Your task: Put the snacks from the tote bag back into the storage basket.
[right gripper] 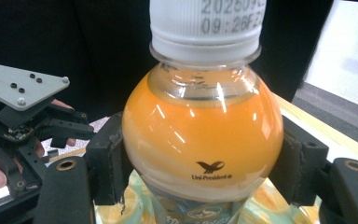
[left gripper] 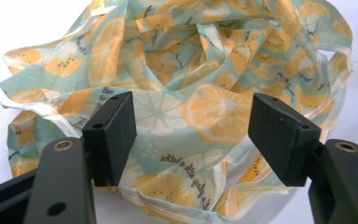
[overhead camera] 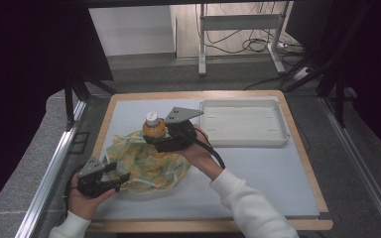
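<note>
A small bottle of orange juice (overhead camera: 154, 127) with a white cap stands upright above a crumpled cloth bag (overhead camera: 146, 166) printed with orange slices. My right gripper (overhead camera: 155, 138) is shut on the bottle's round shoulder; in the right gripper view the bottle (right gripper: 200, 126) sits between both pads (right gripper: 106, 161), with the cloth just under it. My left gripper (overhead camera: 123, 174) is at the bag's near left edge. In the left gripper view its jaws (left gripper: 193, 135) stand wide apart over the cloth (left gripper: 205, 65), pressing on nothing.
A shallow white tray (overhead camera: 243, 103) lies at the back right of the grey mat (overhead camera: 268, 173). The table's wooden edge (overhead camera: 305, 148) runs along the right. The left gripper (right gripper: 23, 126) and its hand show at the left of the right gripper view.
</note>
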### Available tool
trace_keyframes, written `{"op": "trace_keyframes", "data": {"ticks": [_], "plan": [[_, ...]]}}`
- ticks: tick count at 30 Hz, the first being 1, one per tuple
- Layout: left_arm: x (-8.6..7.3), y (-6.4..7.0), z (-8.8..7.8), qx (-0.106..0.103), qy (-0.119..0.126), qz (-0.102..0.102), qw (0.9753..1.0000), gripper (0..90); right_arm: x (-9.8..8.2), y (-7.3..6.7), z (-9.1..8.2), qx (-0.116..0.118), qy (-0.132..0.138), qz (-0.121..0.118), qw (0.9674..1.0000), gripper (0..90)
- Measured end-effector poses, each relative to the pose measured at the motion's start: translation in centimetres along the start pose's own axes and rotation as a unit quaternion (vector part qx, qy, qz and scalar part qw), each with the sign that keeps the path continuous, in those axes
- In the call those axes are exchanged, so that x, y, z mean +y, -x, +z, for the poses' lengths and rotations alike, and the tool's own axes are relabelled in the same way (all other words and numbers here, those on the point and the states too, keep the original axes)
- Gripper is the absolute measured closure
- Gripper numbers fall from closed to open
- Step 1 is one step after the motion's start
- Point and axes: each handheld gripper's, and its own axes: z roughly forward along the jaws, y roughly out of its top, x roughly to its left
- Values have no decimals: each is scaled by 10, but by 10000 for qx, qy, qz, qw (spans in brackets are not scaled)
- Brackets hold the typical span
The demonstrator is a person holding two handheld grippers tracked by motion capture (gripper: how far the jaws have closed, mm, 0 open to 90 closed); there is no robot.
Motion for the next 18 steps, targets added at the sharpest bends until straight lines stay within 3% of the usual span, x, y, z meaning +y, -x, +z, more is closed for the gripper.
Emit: {"op": "trace_keyframes", "data": {"ticks": [18], "plan": [[1,1,-1,77,16,20,10000,327,-6,25,-48,-99,163,132,9997,305]]}}
